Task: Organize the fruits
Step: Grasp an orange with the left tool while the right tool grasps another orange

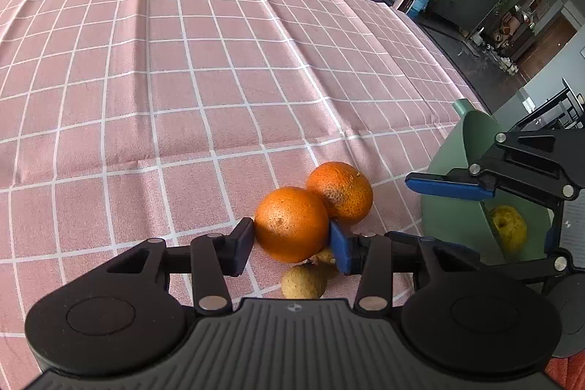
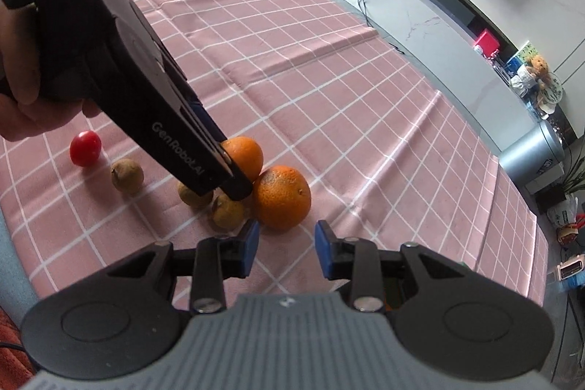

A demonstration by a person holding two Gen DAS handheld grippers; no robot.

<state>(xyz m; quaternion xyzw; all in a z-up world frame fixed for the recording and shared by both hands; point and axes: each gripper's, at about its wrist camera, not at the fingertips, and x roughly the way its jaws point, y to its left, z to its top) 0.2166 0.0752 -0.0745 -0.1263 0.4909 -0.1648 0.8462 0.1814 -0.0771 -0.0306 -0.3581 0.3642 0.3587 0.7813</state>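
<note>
Two oranges [image 2: 281,198], three brown fruits [image 2: 127,176], one tomato [image 2: 85,148] on cloth.

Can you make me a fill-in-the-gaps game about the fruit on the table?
1. ___ oranges lie on the cloth.
2. The left tool grips an ___.
3. The tomato is coloured ___.
4. The right tool holds ___.
Missing words: two; orange; red; nothing.
</note>
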